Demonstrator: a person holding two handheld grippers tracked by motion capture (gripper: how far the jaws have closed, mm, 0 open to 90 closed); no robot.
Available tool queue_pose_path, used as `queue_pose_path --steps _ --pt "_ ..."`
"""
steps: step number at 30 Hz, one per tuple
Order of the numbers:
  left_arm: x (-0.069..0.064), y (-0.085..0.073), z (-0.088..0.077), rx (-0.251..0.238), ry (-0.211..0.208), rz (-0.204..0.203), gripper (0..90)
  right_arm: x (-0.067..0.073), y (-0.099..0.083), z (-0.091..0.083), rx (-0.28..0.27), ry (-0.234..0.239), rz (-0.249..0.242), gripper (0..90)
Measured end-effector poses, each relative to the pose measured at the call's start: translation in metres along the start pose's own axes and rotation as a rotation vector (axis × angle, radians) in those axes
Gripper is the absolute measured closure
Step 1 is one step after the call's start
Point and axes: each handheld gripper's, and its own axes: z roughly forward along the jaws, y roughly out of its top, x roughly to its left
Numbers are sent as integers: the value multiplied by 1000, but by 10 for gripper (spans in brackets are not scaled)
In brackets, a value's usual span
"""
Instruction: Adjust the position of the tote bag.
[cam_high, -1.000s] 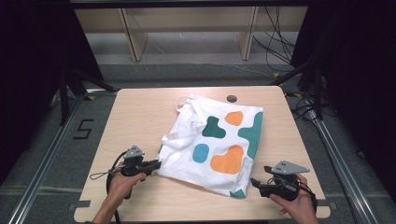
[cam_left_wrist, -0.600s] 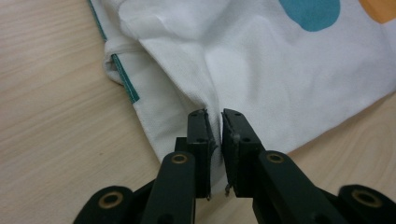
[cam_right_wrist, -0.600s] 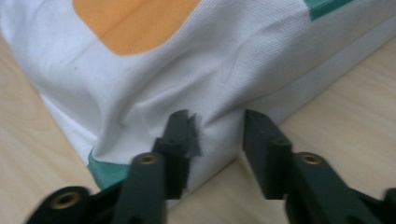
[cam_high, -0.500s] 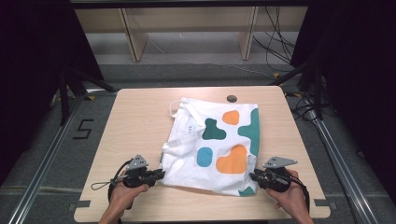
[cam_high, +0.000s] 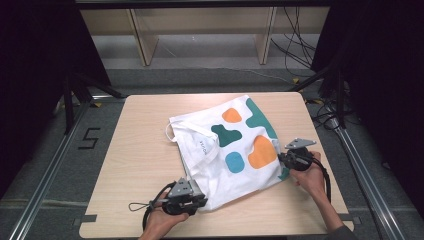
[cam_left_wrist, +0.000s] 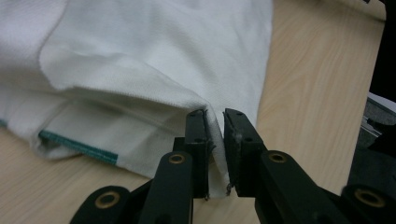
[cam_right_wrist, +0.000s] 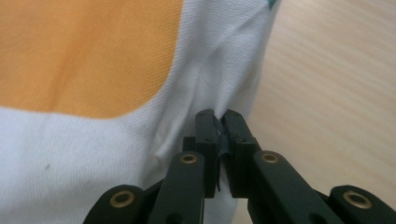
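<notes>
A white tote bag (cam_high: 230, 150) with orange, teal and blue blobs lies turned at an angle on the wooden table (cam_high: 145, 150). My left gripper (cam_high: 196, 198) is shut on the bag's near left corner; in the left gripper view its jaws pinch a fold of the white cloth (cam_left_wrist: 130, 84) at the left gripper (cam_left_wrist: 215, 140). My right gripper (cam_high: 285, 161) is at the bag's right edge. Its jaws have just been closing, and in the right gripper view they pinch the bag (cam_right_wrist: 84, 56) edge beside the orange patch at the right gripper (cam_right_wrist: 218, 135).
The bag's handles (cam_high: 172, 135) trail toward the table's left middle. Black frame rails (cam_high: 50, 165) run along both sides of the table. A wooden shelf unit (cam_high: 145, 40) stands on the floor behind it.
Both hands swung with the bag: the left gripper moved right along the front edge, the right gripper moved up and away. The bag rotated and shifted right. The right jaws closed on its edge.
</notes>
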Motion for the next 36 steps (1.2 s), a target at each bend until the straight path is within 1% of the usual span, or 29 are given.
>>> queue_pose_path --steps 3,4,5,7,9,12,13,14,15,16,17,18,19,20,21,22,23,24,25,26,27,28,29,30,31,32,33,35,36 --pt "-7 5 9 0 -19 5 791 -7 5 5 6 -6 -2 867" --pt "-14 10 19 0 -33 12 791 -16 10 10 7 -20 -8 869" --pt "-14 10 19 0 -33 12 791 -18 11 11 4 -27 -5 869" --pt "-26 17 35 5 -57 32 791 -25 13 13 -9 -39 11 858" --pt "-30 22 42 30 -73 69 782 -32 12 14 -29 -58 55 772" --pt "-33 26 44 22 -109 71 746 -36 16 -3 -46 -89 98 672" --pt "-32 27 41 24 -122 99 730 -38 18 -9 -92 -97 70 639" --pt "-32 27 38 28 -133 77 683 -35 21 -18 -118 -93 92 597" --pt "-32 27 38 28 -133 77 624 -35 21 -18 -118 -93 92 597" --pt "-32 28 33 24 -145 83 546 -26 23 -29 -139 -49 114 536" --pt "-31 27 24 39 -131 150 522 -17 23 -33 -143 -32 131 507" --pt "-29 26 17 46 -107 170 477 -14 24 -37 -127 -8 114 485" --pt "-27 25 11 40 -94 168 439 -8 23 -38 -135 1 72 469" --pt "-24 24 5 32 -90 164 401 2 23 -42 -132 18 79 449" --pt "-24 24 5 32 -90 164 384 9 24 -44 -132 44 65 434" --pt "-17 22 -5 15 -39 156 377 17 25 -47 -136 62 56 420" --pt "-11 21 -9 9 -13 161 361 24 26 -49 -139 75 42 405" --pt "-9 20 -12 3 7 131 334 31 27 -51 -143 84 32 391" --pt "-9 20 -12 3 7 131 316 37 28 -54 -140 106 47 383" --pt "5 15 -23 -4 58 124 314 48 29 -56 -150 136 35 371" --pt "9 12 -28 -2 89 102 314 53 29 -57 -149 151 28 365" --pt "9 12 -28 -2 89 102 310 53 29 -57 -149 151 28 365" --pt "14 8 -33 -9 109 95 310 60 30 -58 -157 171 18 356" --pt "20 2 -39 -22 137 61 297 79 29 -60 -148 206 18 352" --pt "20 2 -39 -22 137 61 288 79 29 -60 -148 206 18 352" --pt "26 -4 -43 -39 171 12 277 94 28 -58 -159 229 -35 345" --pt "31 -6 -47 -29 191 9 272 101 27 -59 -144 242 -30 342" --pt "38 -11 -53 -45 222 -27 269 115 27 -57 -145 264 -67 336" --pt "42 -13 -57 -44 241 -32 266 121 26 -57 -145 273 -84 336"
